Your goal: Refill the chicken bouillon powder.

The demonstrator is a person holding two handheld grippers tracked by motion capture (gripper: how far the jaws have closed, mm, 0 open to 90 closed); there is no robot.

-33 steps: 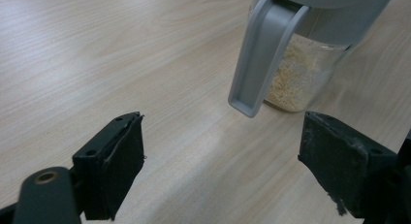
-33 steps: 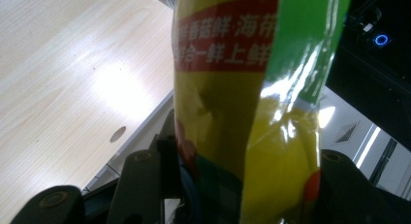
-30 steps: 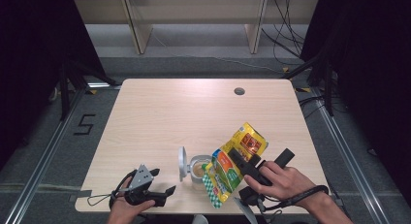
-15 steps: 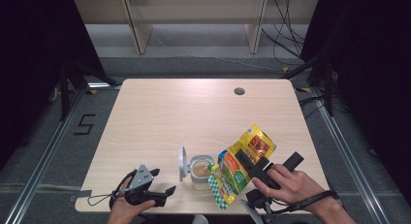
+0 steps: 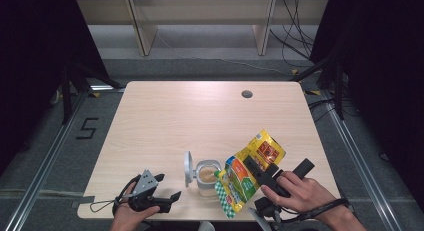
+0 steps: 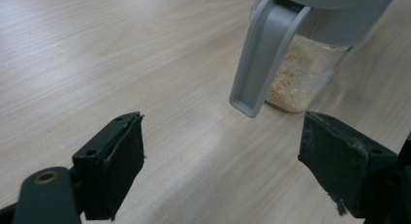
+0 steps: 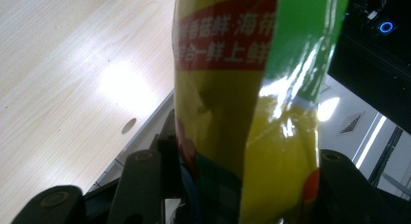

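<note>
pouch (image 5: 250,173): glossy foil | jar (image 5: 206,177): clear plastic | table (image 5: 190,121): matt wood grain

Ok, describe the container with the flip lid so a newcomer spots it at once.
Look at the near edge of the wooden table, between the two hands. The small clear jar stands there, grey lid flipped open, beige granules inside, beside the yellow-green pouch.

The glossy yellow-and-green foil pouch (image 7: 242,112) runs off the right gripper view's top edge, hiding its opening; its red-band lettering is blurred.

The packet (image 5: 250,171) has tipped lower over the jar (image 5: 206,176).
</note>
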